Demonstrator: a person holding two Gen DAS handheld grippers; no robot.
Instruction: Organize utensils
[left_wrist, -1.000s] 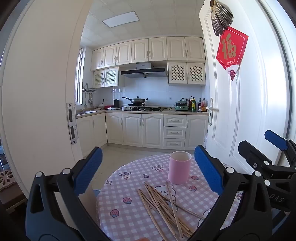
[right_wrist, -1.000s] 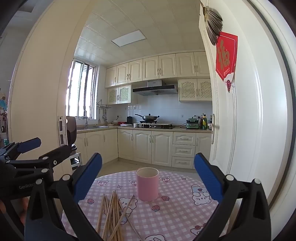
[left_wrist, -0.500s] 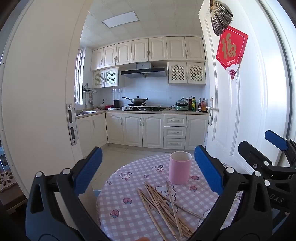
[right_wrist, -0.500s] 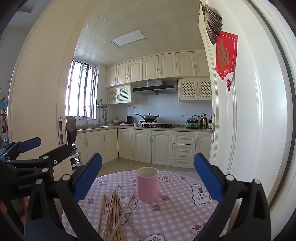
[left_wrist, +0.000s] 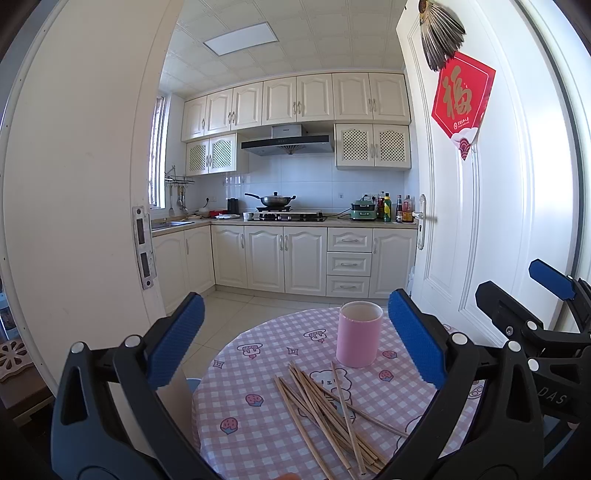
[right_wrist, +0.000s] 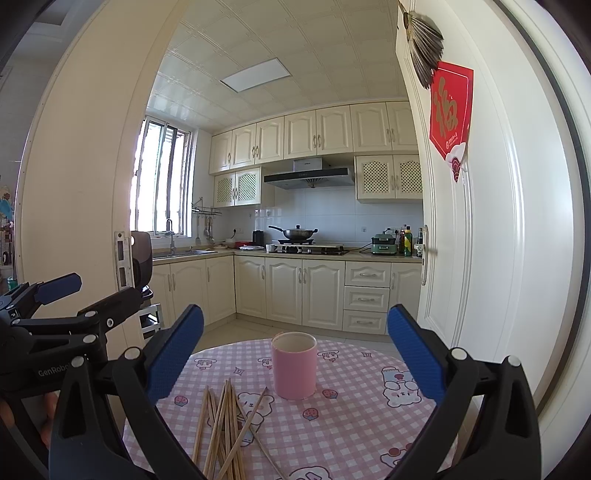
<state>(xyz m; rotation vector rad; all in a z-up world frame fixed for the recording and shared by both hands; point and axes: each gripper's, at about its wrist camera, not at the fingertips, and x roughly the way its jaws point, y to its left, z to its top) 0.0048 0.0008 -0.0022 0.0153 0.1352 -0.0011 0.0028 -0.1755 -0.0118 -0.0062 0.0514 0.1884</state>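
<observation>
Near ends of the chopsticks (left_wrist: 325, 410) cut off by the bottom edge in both views; count in the pile unclear. Inside of the pink cup (right_wrist: 294, 365) hidden by its wall. Near part of the table (right_wrist: 354, 424) covered by gripper frames. Bottle labels on the far counter (left_wrist: 391, 208) too small to read

Pink cup (left_wrist: 358, 334) upright, chopsticks (left_wrist: 328, 410) scattered, jaws apart, apparently empty

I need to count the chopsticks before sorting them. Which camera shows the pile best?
The left wrist view: the chopsticks lie fanned out, mostly unobstructed, beside the pink cup. In the right wrist view they bunch together, overlapping, with their near ends cut off by the frame edge.
</observation>
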